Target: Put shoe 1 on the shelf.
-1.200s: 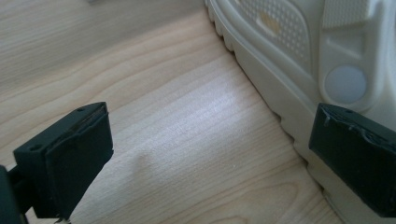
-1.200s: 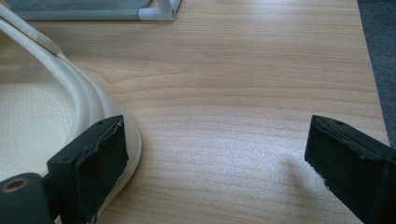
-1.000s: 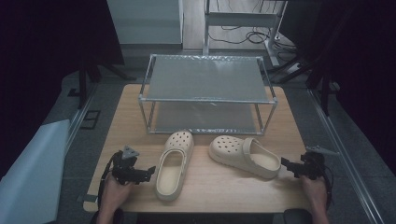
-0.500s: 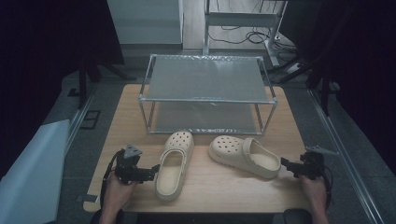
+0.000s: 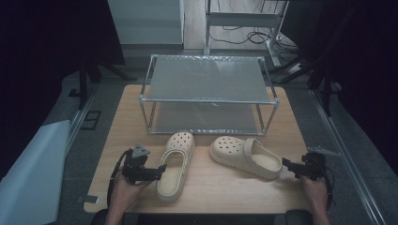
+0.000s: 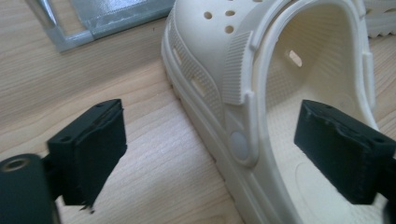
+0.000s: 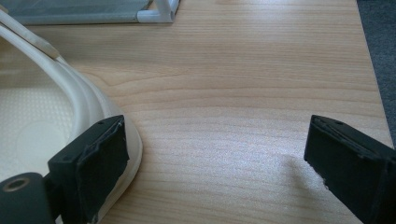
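Two cream clogs lie on the wooden table in front of a metal rack. The left clog (image 5: 176, 163) points at the rack; the right clog (image 5: 245, 157) lies angled, heel to the right. My left gripper (image 5: 158, 170) is at the left clog's side. In the left gripper view its jaws (image 6: 215, 154) straddle the clog's (image 6: 261, 93) side wall, one outside, one over the footbed. They have just been closing and do not touch the wall. My right gripper (image 5: 287, 164) stands open just behind the right clog's heel (image 7: 42, 116), with bare table between its jaws (image 7: 215, 158).
The two-tier metal rack (image 5: 206, 93) stands at the back of the table (image 5: 211, 190); its corner shows in both gripper views (image 6: 93, 23) (image 7: 159, 14). Bare wood lies in front of the clogs. Dark floor and cables lie beyond the table.
My left gripper has moved right, up to the left clog's side. The right gripper and both clogs have stayed put.
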Tool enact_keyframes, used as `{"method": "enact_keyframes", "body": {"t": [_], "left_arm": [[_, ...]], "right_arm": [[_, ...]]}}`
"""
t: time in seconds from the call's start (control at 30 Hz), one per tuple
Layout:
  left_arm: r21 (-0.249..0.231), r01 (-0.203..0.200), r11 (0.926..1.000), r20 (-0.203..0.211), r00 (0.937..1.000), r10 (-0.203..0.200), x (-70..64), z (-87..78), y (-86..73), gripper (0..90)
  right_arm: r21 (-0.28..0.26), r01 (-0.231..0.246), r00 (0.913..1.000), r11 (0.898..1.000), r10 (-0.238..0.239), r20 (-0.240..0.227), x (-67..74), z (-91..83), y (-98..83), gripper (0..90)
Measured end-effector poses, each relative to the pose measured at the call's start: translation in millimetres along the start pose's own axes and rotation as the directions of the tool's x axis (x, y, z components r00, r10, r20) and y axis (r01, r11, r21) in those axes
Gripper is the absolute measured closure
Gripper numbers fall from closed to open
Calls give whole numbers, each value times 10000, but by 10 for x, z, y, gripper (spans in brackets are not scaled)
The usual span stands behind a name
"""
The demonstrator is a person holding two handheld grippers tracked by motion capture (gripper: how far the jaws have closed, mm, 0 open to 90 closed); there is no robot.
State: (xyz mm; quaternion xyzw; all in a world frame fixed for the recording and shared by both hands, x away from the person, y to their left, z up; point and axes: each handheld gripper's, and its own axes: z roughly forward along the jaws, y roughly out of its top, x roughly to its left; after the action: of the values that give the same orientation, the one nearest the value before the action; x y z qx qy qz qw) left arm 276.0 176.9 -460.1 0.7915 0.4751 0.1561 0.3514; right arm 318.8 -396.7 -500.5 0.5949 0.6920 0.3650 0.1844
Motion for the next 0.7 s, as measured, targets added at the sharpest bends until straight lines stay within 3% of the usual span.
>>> {"method": "enact_keyframes", "body": {"t": [0.4,0.5,0.67,0.7], "left_arm": [[500,-55,9987,-170,9998,64,-96,221,127,176],[722,-159,9973,-394,9990,188,-127,286,169,204],[889,-34,9960,-454,9989,75,-140,347,206,283],[971,5,9953,-460,9989,40,-146,377,222,336]], "right_arm": [[52,-147,9999,9999,147,-58,-7,10,-7,62],[58,-143,9999,9999,144,-57,-9,13,-8,64],[75,-153,9999,9999,153,-65,-9,16,-10,65],[51,-154,9999,9999,154,-57,-10,22,-12,68]]}}
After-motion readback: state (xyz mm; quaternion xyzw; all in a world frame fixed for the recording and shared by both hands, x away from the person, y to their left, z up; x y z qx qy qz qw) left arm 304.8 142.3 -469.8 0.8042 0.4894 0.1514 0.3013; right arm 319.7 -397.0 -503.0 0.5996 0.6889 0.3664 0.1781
